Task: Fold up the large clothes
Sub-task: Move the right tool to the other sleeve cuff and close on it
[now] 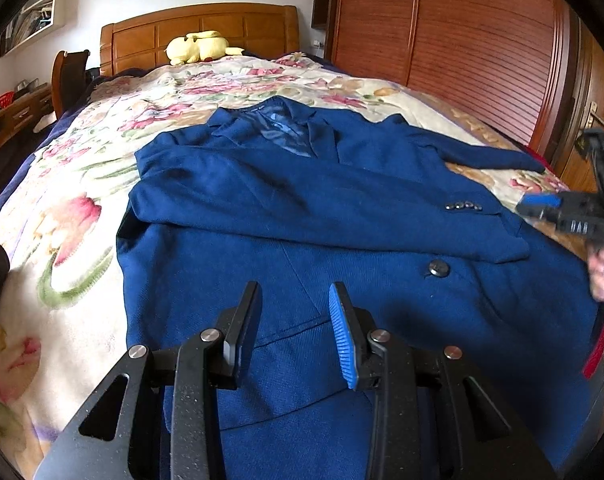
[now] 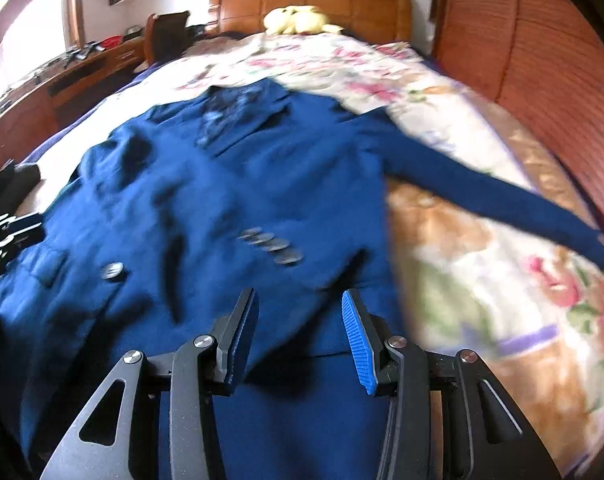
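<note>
Room: bedroom, with a wooden headboard [image 1: 200,26] at the far end of the bed [image 1: 74,184], a slatted wooden wardrobe [image 1: 461,40] along its right edge and a desk [image 2: 82,68] off its left edge.
Bed: floral cover; a yellow plush [image 1: 198,46] lies against the headboard.
Jacket: the blue jacket [image 1: 321,216] lies flat across the middle of the bed, collar toward the headboard; one sleeve is folded across the chest, its cuff buttons [image 1: 463,206] near the right edge, the other sleeve stretches out toward the wardrobe side.
Left gripper: left gripper [image 1: 296,332] hovers tilted down over the jacket's near hem, jaws apart, nothing between them.
Right gripper: right gripper [image 2: 300,336] hovers tilted down over the jacket's lower right part, jaws apart with nothing gripped; its view is smeared.
Hand: fingers [image 1: 601,270] of the right hand show at the jacket's right edge.
Writing: a dark collar label shows, but it is too small to read.
</note>
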The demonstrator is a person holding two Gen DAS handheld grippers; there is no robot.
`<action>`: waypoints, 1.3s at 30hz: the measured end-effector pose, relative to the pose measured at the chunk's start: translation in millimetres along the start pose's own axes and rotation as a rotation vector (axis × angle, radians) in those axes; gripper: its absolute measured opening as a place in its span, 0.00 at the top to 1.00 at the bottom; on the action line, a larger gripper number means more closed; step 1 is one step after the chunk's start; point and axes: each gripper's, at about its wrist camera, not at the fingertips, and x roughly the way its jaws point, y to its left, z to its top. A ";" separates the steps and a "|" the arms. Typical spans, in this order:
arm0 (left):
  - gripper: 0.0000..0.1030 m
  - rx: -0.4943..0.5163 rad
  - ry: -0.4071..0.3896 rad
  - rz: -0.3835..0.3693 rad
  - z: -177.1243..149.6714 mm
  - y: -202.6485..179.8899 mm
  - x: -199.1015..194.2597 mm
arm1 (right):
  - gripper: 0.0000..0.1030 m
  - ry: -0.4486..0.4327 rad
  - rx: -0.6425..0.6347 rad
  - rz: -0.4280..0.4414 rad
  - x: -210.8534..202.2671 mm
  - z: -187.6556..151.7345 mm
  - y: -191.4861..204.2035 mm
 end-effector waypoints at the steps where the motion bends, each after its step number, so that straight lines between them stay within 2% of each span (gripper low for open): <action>1: 0.65 0.005 0.002 0.004 -0.2 -1.5 0.9 | 0.56 0.000 0.000 0.000 0.0 0.0 0.0; 12: 0.65 0.003 0.027 0.007 -2.2 -1.7 6.5 | 0.55 -0.011 0.106 -0.280 11.9 -3.3 -126.2; 17: 0.65 0.006 0.035 0.003 -2.1 -2.6 9.4 | 0.46 -0.003 0.170 -0.392 19.1 8.4 -178.8; 21: 0.65 0.003 0.043 -0.002 -2.5 -2.4 10.8 | 0.39 0.013 0.209 -0.454 29.7 25.2 -204.7; 26: 0.65 -0.001 0.050 -0.005 -2.3 -2.1 12.2 | 0.34 0.036 0.264 -0.500 43.1 38.1 -231.1; 34: 0.65 0.006 0.065 -0.006 -2.9 -4.4 16.5 | 0.32 0.069 0.329 -0.544 59.7 48.6 -265.0; 39: 0.65 0.010 0.076 -0.005 -3.3 -5.4 18.8 | 0.22 0.074 0.404 -0.542 60.6 48.2 -284.1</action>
